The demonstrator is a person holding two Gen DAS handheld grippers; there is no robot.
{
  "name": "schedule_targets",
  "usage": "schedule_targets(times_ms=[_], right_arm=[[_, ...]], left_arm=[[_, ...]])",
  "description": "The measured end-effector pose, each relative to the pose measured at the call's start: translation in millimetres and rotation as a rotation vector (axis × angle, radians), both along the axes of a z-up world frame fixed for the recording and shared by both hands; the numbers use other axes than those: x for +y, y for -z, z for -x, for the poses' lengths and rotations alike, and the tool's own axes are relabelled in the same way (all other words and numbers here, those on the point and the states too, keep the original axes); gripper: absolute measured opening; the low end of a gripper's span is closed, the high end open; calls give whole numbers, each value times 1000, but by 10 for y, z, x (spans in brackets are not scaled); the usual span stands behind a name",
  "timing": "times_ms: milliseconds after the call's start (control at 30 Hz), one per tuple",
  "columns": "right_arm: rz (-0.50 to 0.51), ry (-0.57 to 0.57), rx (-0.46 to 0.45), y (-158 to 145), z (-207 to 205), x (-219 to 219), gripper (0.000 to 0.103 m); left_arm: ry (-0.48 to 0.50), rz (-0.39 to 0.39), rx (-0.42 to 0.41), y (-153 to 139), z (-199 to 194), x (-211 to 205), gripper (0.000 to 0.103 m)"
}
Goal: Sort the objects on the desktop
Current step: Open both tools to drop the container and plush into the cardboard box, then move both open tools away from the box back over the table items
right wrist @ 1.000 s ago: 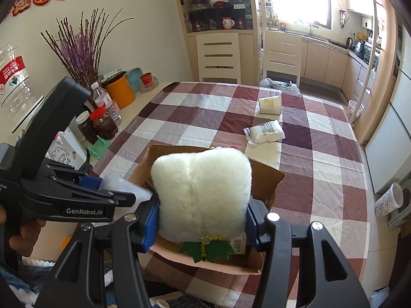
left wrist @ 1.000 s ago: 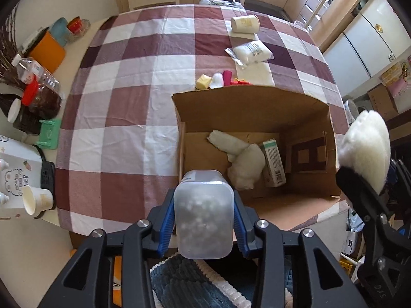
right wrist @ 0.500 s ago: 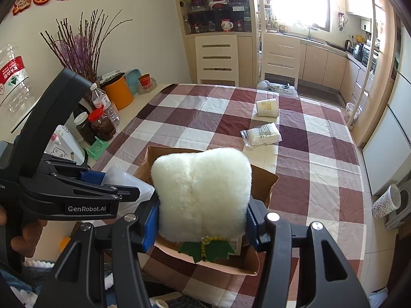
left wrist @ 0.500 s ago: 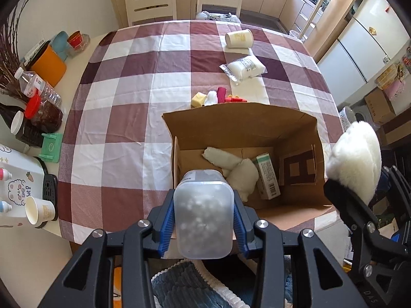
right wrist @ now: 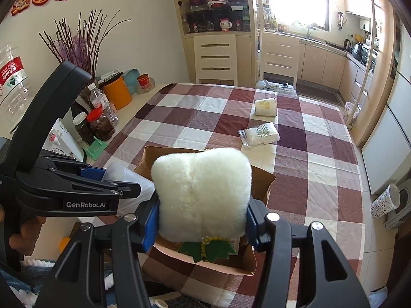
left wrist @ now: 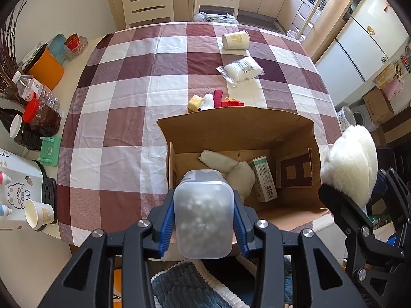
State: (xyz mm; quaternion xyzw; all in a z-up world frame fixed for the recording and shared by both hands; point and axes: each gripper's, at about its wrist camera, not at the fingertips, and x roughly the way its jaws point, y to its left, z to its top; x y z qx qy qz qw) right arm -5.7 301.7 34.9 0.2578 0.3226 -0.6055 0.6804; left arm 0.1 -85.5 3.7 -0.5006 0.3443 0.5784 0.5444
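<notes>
My left gripper [left wrist: 203, 220] is shut on a clear plastic jar of white cotton balls [left wrist: 203, 213], held over the near left corner of an open cardboard box [left wrist: 231, 125]. Inside the box lie a white plush piece [left wrist: 231, 172] and a small green-and-white carton [left wrist: 264, 179]. My right gripper [right wrist: 201, 220] is shut on a fluffy white plush toy [right wrist: 201, 192] with a green leaf tag [right wrist: 206, 251], above the box's near right side [right wrist: 259, 179]. In the left wrist view the same plush toy [left wrist: 352, 161] shows at the right.
On the checked tablecloth [left wrist: 133, 97] lie a paper cup on its side [left wrist: 235, 40], a bag of cotton pads [left wrist: 241, 69] and small yellow, white and red items [left wrist: 213, 100] behind the box. Bottles, jars and an orange container [left wrist: 46, 69] crowd the left counter.
The left wrist view has tilted up a little, so the table and box sit lower in frame. Both grips are unchanged and the right gripper has stayed still.
</notes>
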Motion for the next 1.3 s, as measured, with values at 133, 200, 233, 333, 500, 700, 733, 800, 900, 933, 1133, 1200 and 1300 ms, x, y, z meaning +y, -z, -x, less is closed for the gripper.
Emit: schedule_targets(times_ms=[133,200,233,333,500,700,733,800,900,933,1133,1200,1300], right_arm=[[-3,-3,0,4,5,-17,55],[-6,-6,1,8,5,-18,55],[-7,-6,1,10,2,-19,55],[-7,-6,1,11,1,-19,55],[-8,-9,1,11,2,-17,55],[-15,-6,-3,32,13,-29,55],[-16,-6,-4,34,16,-34,55],[-18,-4,-4,42,22,-41,56],[-22,-9,-2,51,13,-53,77],[-6,-5,-1,38,9,-40,87],[78,21,-7,-73,53,6,100],[80,23,-11,-73,58,6,100],[75,26,-20,-81,67,-10,100]], left_arm=[[6,8,0,10,-16,8,40],[9,11,-2,16,-20,11,40],[9,12,-4,20,-20,13,40],[10,13,-4,26,-19,14,40],[13,15,-4,38,-16,14,40],[12,22,-3,52,-5,33,40],[13,20,-1,50,-6,36,40],[23,12,5,35,-24,45,41],[46,5,14,19,-60,69,56],[44,-4,26,-2,-50,74,61],[2,-56,58,-106,57,69,84],[-4,-47,45,-83,74,74,85],[-5,-42,35,-71,70,81,86]])
